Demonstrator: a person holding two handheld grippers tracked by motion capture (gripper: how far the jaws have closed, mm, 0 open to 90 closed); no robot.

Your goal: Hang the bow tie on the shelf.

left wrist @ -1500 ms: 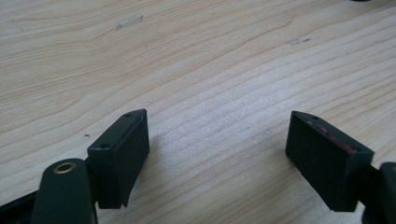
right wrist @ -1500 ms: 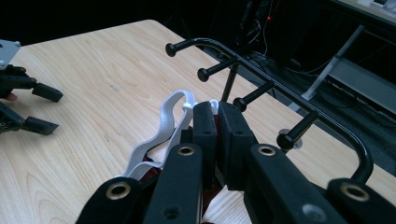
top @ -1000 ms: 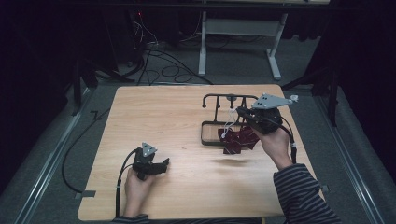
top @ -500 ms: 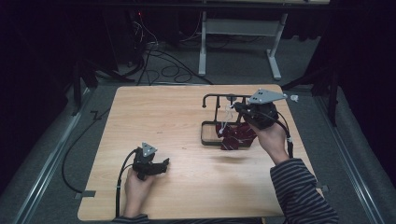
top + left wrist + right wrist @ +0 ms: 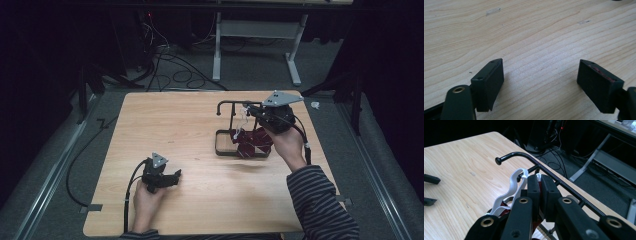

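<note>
Dark red cloth [image 5: 252, 142] is hanging from a small white hanger [image 5: 510, 188], and the right gripper [image 5: 257, 114] is pinching that hanger near its hook, jaws clenched tight on it as the right gripper view shows. The garment is sitting at about two o'clock on the wooden table [image 5: 165, 125], inside the footprint of a black wire rack [image 5: 227, 106], whose rail [image 5: 534, 161] is running just above and beside the hanger's hook. Whether the hook is already riding on the rail or hovering just under it cannot be told, since the jaws are covering the join. Holding the hanger up by its neck is keeping the cloth off the rack base and leaving the hook free to catch the rail, which looks like the reason for so high a grip.

The person's right hand [image 5: 285, 142] is reaching in from five o'clock, sleeve striped, wrist raised so the gripper is pointing toward the rail's knobbed end.

At seven o'clock the left gripper [image 5: 170, 177] is resting low over bare wood, jaws spread wide and holding nothing, well apart from the rack. It is probably parked there to stay out of the way while one hand is doing the hanging.
</note>
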